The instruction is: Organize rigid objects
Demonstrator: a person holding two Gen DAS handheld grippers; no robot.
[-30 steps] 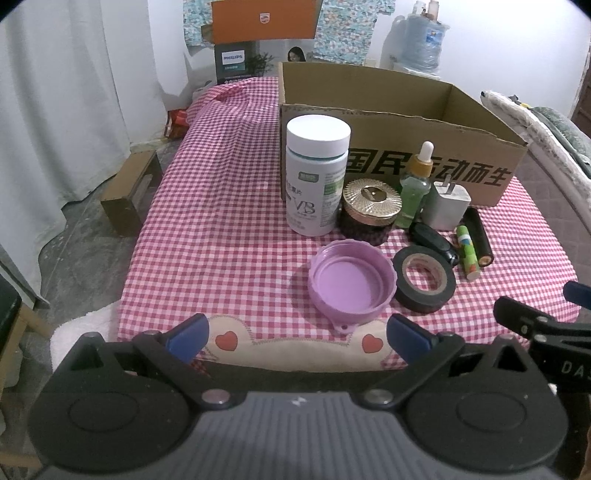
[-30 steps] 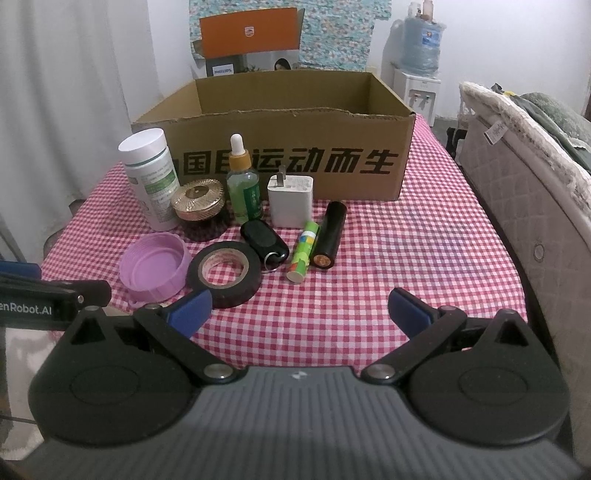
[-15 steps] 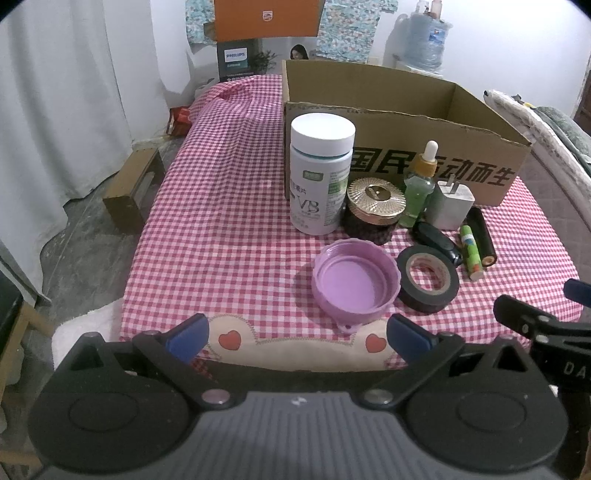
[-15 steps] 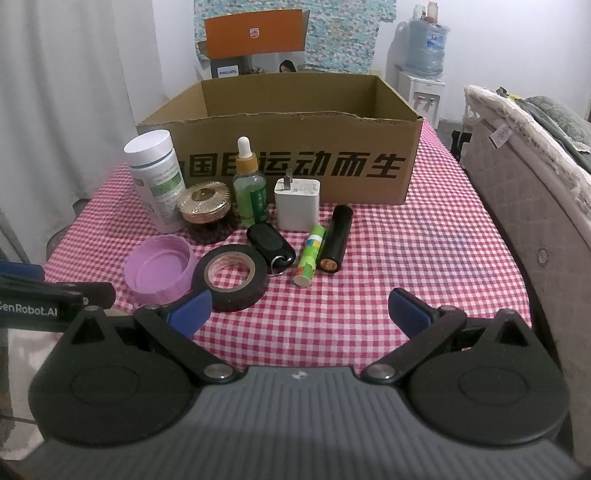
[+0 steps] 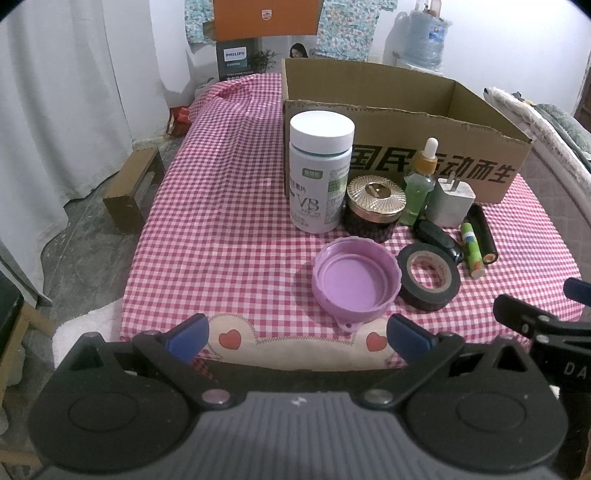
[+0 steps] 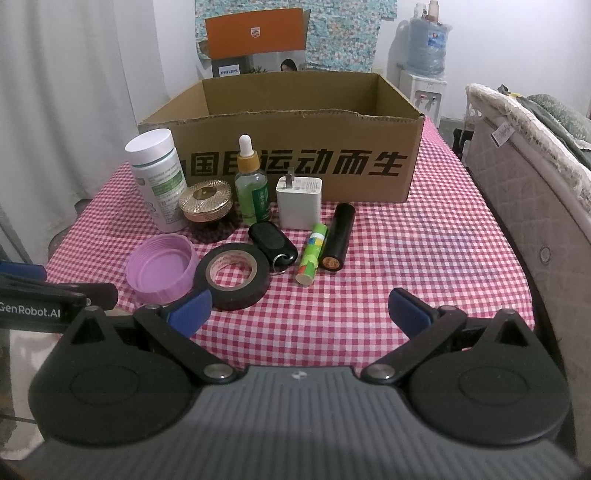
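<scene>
Both cameras edged nearer the corrugated cardboard box (image 6: 295,147) (ragged rim).

A lived-in room of a home — a table (image 6: 424,258) under a red-and-white checked cloth, white curtains (image 5: 74,92) to the floor, a quilted mattress edge (image 6: 517,177) with bedding heaped on it. A water dispenser (image 6: 424,62) stands by the far wall, floral fabric (image 6: 343,33) hangs behind — and a Philips carton (image 5: 236,61) sits beneath it.
</scene>
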